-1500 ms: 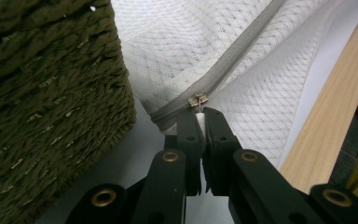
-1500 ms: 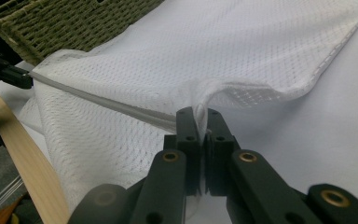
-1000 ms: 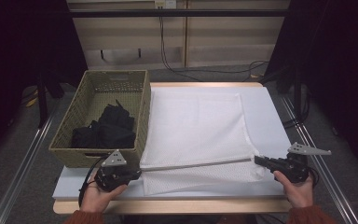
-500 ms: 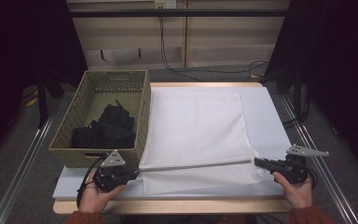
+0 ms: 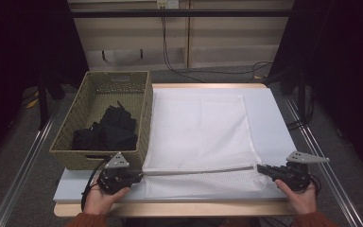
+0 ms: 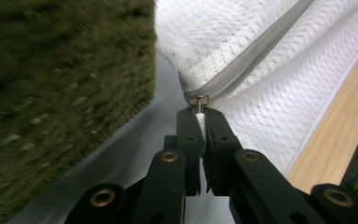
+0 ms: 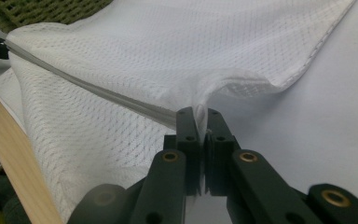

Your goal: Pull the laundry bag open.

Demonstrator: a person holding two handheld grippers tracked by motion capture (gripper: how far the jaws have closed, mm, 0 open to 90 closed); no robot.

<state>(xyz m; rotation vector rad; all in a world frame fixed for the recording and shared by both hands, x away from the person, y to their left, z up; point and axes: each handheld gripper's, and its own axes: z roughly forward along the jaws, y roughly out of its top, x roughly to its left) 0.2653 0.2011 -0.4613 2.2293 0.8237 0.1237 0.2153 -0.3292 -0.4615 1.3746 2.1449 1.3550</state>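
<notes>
Stretching a white mesh laundry bag [image 5: 198, 137] taut between both hands along its grey zipper [image 5: 198, 169]. Left: wicker basket [image 5: 82, 142] holding dark garments [image 5: 106, 130], just beside the bag's left edge. Left claw [image 6: 199, 112] clenched on the zipper pull [image 6: 198, 101] at the bag's near left corner, close against the basket wall. Bag lies flat mid-tabletop, near edge lifted. Right claw [image 7: 199, 115] clenched on the bag's near right corner fabric at the zipper's end.

Risks, as judged: the small pull could slip from the pads if tension is uneven; thin mesh may tear or slide out on the right; left hand could knock the basket.

Pale tabletop [image 5: 274, 118], wooden front edge; dim room, cables on grey floor.
</notes>
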